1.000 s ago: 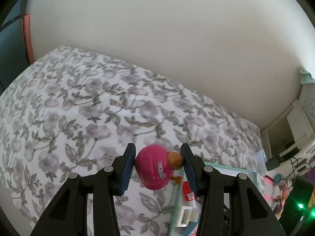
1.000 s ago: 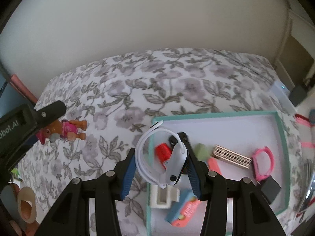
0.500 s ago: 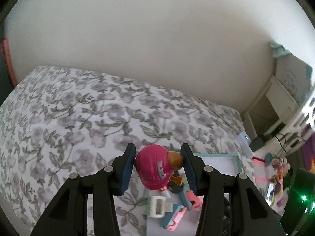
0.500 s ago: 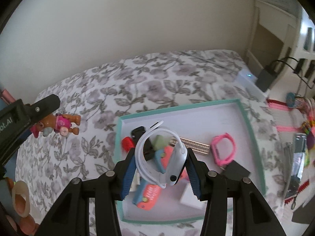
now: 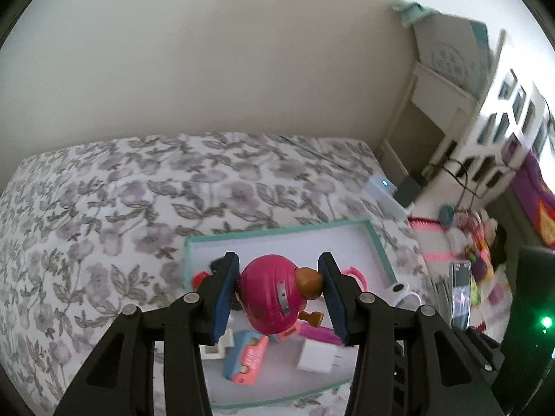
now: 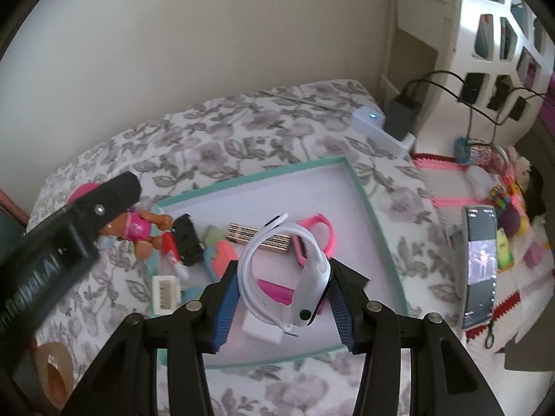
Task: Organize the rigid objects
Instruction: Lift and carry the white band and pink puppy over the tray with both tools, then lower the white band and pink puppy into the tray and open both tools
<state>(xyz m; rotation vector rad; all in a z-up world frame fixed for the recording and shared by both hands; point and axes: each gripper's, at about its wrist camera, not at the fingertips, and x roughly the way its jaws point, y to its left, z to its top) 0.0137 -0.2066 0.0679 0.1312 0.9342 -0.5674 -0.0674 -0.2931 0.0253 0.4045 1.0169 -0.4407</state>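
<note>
Both tools loaded and hanging over the teal-rimmed tray (image 6: 360, 187) on the flowered bed (image 5: 104, 208), angled down into it. Left tool (image 5: 279, 291) is part-closed on a toy pup figure (image 5: 274, 294): blue pads pinch its pink helmet on one side and its brown snout on the other, so the body dangles below, feet toward the tray floor. From the right-hand camera the same figure (image 6: 138, 232) sits over the tray's left edge, above the bedding, not yet over open floor. Right tool (image 6: 282, 293) is part-closed on a white fitness band (image 6: 295, 277), gripped across the loop so the strap stands up clear of the pads. Probably held that way so it drops flat on release. Tray already holds a pink band (image 6: 317, 239), a tan comb-like bar (image 6: 258, 237), a black clip (image 6: 187, 239), a blue-and-coral toy (image 5: 244, 357) and white blocks. Free floor is mostly along the tray's far side and right corner; looks like the sensible drop zone. Phone (image 6: 480, 263) lies off the tray to the right.
</note>
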